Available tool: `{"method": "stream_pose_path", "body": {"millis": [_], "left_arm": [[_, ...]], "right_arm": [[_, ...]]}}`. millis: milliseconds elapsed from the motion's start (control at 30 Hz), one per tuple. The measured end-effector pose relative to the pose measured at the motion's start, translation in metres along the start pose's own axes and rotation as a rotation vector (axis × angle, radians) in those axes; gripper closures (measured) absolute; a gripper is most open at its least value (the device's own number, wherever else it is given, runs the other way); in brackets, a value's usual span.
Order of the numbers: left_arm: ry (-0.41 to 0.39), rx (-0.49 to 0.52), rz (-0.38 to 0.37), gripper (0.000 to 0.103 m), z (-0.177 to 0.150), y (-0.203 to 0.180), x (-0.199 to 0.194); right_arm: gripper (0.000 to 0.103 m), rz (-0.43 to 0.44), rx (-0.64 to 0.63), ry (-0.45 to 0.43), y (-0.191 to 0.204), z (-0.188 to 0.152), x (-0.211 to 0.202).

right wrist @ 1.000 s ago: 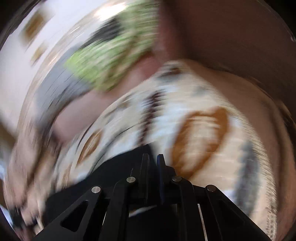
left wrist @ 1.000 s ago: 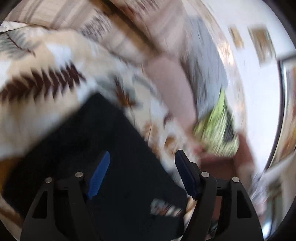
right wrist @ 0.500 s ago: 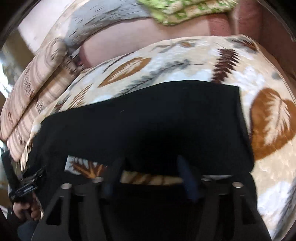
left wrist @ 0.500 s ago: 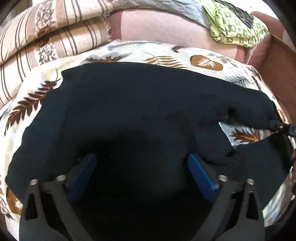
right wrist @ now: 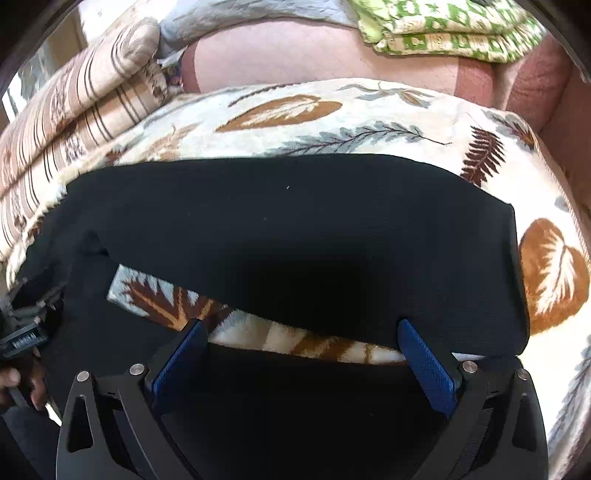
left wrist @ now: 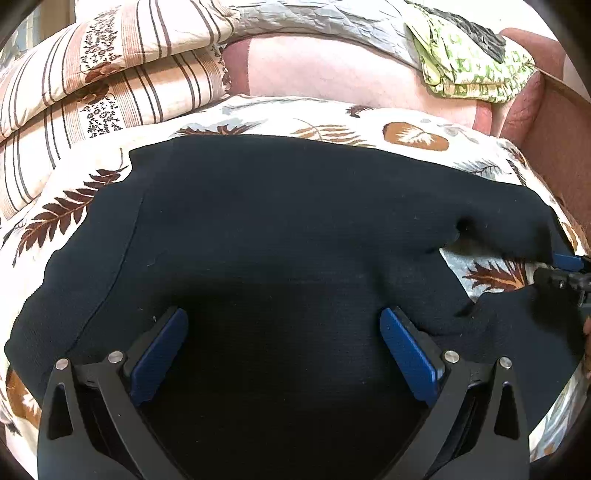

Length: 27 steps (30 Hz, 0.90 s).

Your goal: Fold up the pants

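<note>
Both grippers are wide apart at the jaws and gripping nothing: the left gripper (left wrist: 283,341) hovers over the broad upper part of the dark pants (left wrist: 277,229), and the right gripper (right wrist: 302,350) sits above the gap between the two legs. The pants lie spread flat across the leaf-print blanket (right wrist: 295,110) on the bed, a strip of blanket showing between the legs. Behind them sit a striped quilt (left wrist: 92,85), a grey cover (left wrist: 314,22) and a folded green cloth (right wrist: 443,26).
</note>
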<state>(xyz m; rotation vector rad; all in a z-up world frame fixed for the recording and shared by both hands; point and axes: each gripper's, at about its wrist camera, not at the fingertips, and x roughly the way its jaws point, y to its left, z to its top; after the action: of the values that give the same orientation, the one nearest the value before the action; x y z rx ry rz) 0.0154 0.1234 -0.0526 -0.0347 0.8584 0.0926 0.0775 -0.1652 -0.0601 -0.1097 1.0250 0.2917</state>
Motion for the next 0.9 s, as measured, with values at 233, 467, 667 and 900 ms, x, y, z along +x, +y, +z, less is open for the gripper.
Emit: {"method": "stream_pose_path", "body": {"millis": [233, 467, 667, 900], "left_arm": [[-0.004, 0.008, -0.001, 0.000, 0.000, 0.000, 0.000], [0.036, 0.037, -0.043, 0.000, 0.002, 0.002, -0.005], [-0.077, 0.078, -0.024, 0.000, 0.025, 0.022, -0.046], [-0.149, 0.004, -0.027, 0.000, 0.088, 0.056, -0.024]], "right_arm": [[0.001, -0.028, -0.026, 0.016, 0.005, -0.002, 0.001], [0.000, -0.002, -0.035, 0.014, 0.002, -0.006, -0.003], [0.002, 0.035, 0.018, -0.033, -0.010, 0.002, -0.019], [0.001, 0.047, 0.179, -0.353, -0.021, 0.022, -0.059]]}}
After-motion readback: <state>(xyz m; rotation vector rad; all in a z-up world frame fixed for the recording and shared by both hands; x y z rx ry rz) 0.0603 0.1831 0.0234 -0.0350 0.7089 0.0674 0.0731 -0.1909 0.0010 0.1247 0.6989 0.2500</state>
